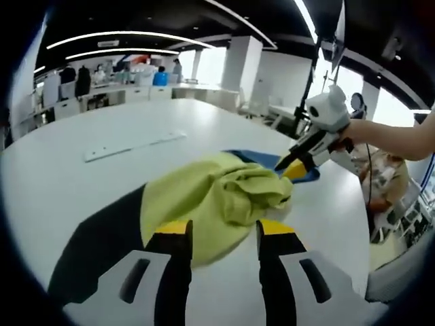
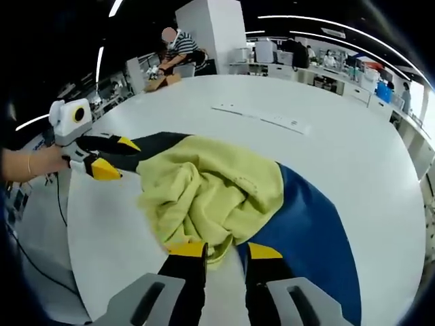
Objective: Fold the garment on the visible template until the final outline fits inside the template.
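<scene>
**A:** Report location of garment [image 1: 217,193].

**B:** Bunched in a loose yellow-green heap on the template [image 2: 309,234], near the middle of the white tabletop [image 1: 81,183]. Not flat anywhere; folds piled toward the far side in the left gripper view. Template showing past the heap at both ends, dark at one end, blue at the other.

**A:** State position of left gripper [image 1: 224,234].

**B:** Facing the heap from the dark end of the template. Jaws spread wide, nothing held. In the right gripper view, tips over the dark end, just beside the cloth and apart from it.

**A:** State position of right gripper [image 2: 225,252].

**B:** Facing the heap from the opposite, blue end. Jaws set narrow, with the near hem of the cloth lying at the gap between the tips. Pinched or merely close: cannot tell.

**A:** Identify the governing relation.

**B:** Straight ahead of both pairs of jaws, from opposite ends. Long axis of template running from one gripper to the other, with the heap between. Right gripper judged nearer to cloth, tips already at the hem; left still short of the edge.

**A:** Advise on next move.

**B:** Probably spread first, along that axis, one edge per gripper. Outline not yet foldable. Risk: dragging the heap off the template.
</scene>
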`<state>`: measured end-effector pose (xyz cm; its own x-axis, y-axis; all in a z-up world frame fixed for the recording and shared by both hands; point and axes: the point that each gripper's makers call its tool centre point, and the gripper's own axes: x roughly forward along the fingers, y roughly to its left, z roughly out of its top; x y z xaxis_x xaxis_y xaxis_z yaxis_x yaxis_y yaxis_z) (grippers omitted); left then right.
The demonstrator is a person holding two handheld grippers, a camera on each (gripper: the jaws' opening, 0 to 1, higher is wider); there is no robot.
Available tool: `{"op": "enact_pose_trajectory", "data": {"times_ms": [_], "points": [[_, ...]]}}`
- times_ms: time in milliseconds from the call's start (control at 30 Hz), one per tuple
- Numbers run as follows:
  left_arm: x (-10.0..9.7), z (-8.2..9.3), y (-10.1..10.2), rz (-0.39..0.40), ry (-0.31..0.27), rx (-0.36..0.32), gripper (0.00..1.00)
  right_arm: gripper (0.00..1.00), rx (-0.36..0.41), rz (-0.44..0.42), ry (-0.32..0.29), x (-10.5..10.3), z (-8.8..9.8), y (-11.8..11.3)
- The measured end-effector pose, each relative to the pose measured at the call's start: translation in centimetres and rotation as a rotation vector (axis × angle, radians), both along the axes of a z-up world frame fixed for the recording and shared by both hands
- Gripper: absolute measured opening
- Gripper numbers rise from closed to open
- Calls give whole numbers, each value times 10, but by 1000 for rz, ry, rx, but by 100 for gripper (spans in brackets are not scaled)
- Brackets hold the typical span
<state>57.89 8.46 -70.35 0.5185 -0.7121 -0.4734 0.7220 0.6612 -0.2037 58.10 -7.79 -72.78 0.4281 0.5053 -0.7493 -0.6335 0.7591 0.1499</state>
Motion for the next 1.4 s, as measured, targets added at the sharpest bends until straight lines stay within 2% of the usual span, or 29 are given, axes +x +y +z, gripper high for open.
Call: {"op": "enact_pose_trajectory", "data": {"times_ms": [433,733,867,967,1067,1267,1400], "points": [[14,-18,-24,-13,42,-32,29,6,14,-7,58,0,-18,1],[13,-30,-36,-20,98,-42,20,2,36,-27,97,2,-26,6],[9,-33,-39,-41,91,-12,9,0,42,-28,104,0,-27,7],[8,-32,-39,-48,82,-3,4,0,34,-18,95,-2,-25,8],[8,-30,-37,-20,103,-13,2,0,26,-10,83,-3,-22,7],[5,-18,-33,-7,77,-22,1,0,20,-25,52,-9,-14,6],[1,-6,-28,3,87,-46,0,0,16,-32,41,-13,-10,4]]}}
